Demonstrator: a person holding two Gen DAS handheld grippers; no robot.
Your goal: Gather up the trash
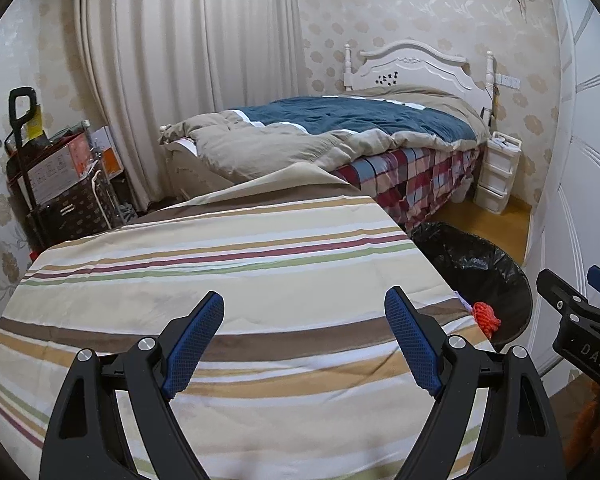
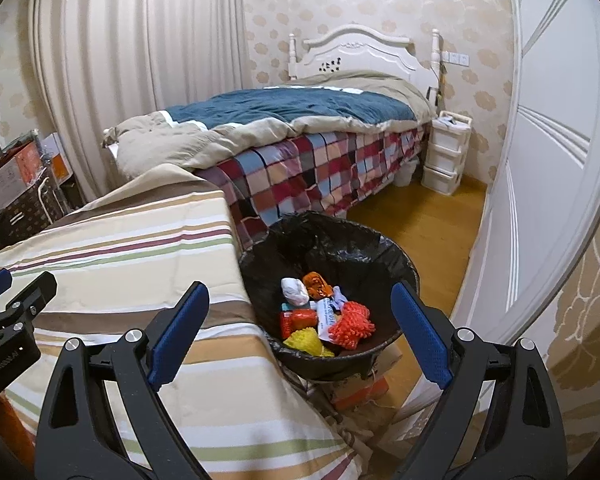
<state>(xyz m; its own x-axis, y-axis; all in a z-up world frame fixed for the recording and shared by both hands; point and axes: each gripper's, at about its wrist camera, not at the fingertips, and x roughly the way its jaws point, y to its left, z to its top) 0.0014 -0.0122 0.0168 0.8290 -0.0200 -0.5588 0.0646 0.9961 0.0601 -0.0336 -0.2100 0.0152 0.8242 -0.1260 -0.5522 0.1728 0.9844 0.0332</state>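
Both Tongs Empty, Trash Already Binned

Two pairs of tongs hovered over the striped cloth, and neither carried anything. Starting at the left, the desk [image 1: 204, 280] under its striped cover lay bare as far as I could see: no wrapper or scrap showed on it from either side. The left tongs [image 1: 304, 336] stood with jaws spread wide above that cloth, nothing between the blue pads. Next came the right tongs [image 2: 300, 328], likewise gaping and empty, poised near the desk's right edge and looking down toward the bin.

Just beside that edge sat the bin [image 2: 392, 248], lined with a black bag. Inside it lay the trash [image 2: 320, 312]: a white crumpled wad, orange and red wrappers, a yellow piece, a red-orange fuzzy lump and a white packet, all heaped together at the bottom.

From what I could see, the collecting looked close to finished. What might remain lay outside my sight, on parts of the desk or floor hidden behind the tongs.
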